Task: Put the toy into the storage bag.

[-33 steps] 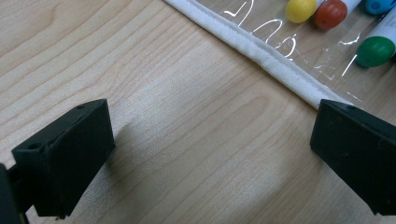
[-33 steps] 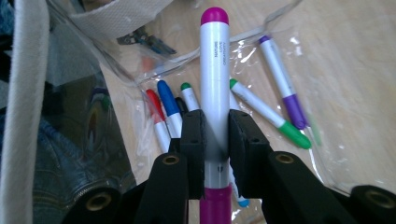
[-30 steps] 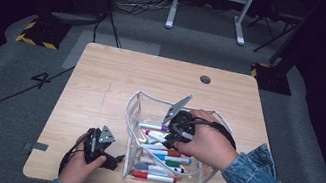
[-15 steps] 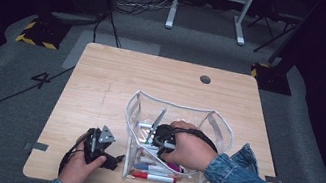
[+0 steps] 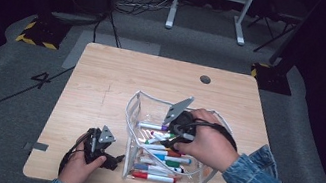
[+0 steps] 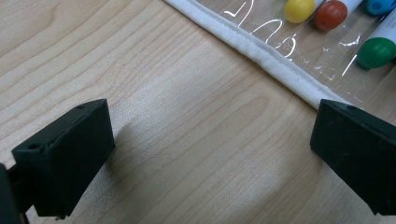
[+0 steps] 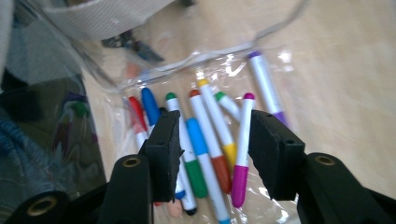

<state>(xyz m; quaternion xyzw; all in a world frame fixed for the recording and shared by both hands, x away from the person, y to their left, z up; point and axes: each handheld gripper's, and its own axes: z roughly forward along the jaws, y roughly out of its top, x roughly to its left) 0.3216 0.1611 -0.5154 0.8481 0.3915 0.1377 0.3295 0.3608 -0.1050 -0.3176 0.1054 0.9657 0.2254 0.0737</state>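
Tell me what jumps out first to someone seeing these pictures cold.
The clear pouch full of coloured markers stands open at the near right of the wooden table. The right gripper hangs inside it, its jaws just opened above the markers and gripping none. The left gripper rests open on the table beside the pouch's white edge.

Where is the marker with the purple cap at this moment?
In the high view the purple-capped marker lies inside the clear pouch, farthest from the person, just left of the right gripper.
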